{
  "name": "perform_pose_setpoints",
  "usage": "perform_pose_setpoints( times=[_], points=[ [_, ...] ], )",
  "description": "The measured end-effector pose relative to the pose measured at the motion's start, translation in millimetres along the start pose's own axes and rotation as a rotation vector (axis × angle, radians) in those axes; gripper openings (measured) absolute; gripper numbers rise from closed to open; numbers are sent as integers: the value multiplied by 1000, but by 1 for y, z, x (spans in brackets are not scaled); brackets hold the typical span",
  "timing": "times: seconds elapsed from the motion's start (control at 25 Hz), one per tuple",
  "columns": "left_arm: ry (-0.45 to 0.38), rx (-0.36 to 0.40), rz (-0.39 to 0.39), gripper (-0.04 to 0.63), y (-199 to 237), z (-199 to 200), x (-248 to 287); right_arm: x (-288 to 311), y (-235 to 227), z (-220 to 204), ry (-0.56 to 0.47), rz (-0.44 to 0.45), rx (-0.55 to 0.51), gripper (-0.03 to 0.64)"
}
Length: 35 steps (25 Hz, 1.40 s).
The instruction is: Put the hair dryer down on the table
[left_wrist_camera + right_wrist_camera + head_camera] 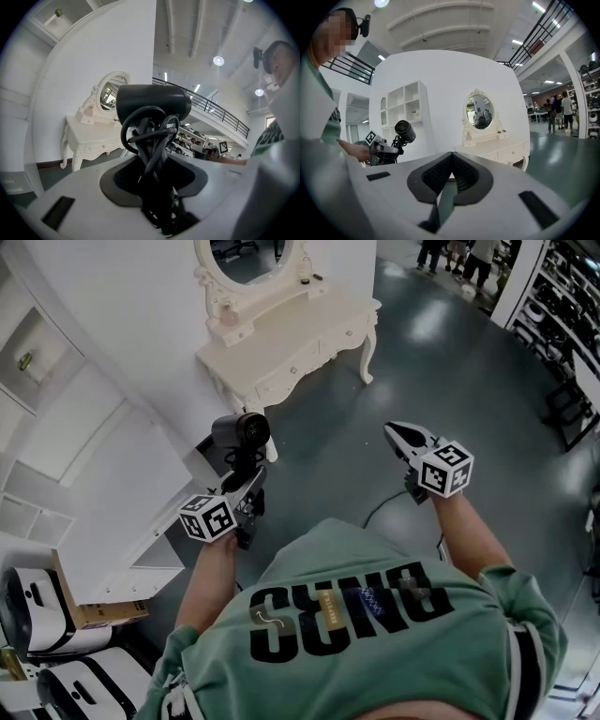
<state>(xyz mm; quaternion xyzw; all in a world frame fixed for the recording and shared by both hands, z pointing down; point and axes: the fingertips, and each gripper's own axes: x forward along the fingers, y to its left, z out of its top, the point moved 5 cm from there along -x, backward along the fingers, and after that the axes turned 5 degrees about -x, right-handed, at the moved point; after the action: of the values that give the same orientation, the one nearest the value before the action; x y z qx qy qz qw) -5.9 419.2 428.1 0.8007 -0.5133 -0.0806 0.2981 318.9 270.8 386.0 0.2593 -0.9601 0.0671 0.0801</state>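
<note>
A black hair dryer with its cord wound round the handle stands upright in my left gripper, which is shut on the handle. Seen from the left gripper view, the hair dryer fills the middle, its cord-wrapped handle pinched in my left gripper. The white dressing table with an oval mirror stands ahead, some way beyond the dryer. My right gripper is held out to the right, shut and empty. In the right gripper view, my right gripper points at the table, with the dryer to the left.
White wall shelving curves along the left. A cardboard box and white cases lie at the lower left. A dark cable trails on the grey floor. Black racks stand at the right, people far behind.
</note>
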Motion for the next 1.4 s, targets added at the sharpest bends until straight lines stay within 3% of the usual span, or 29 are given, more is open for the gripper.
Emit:
perform_pose_setpoints(
  times=[0.36,0.64,0.88,1.4],
  points=[
    [4,-13,-17,170,-26,-5,47,-23,-43,-10,3,11,26,-6],
    [22,-21,-28,170,7,8,70,9,-60,-23,35,-2,48,-6],
    [36,-27,-70,170,75,43,98,80,-75,-21,73,-32,48,-6],
    [142,15,-162,170,271,202,159,324,-101,49,72,-137,73,-6]
  ],
)
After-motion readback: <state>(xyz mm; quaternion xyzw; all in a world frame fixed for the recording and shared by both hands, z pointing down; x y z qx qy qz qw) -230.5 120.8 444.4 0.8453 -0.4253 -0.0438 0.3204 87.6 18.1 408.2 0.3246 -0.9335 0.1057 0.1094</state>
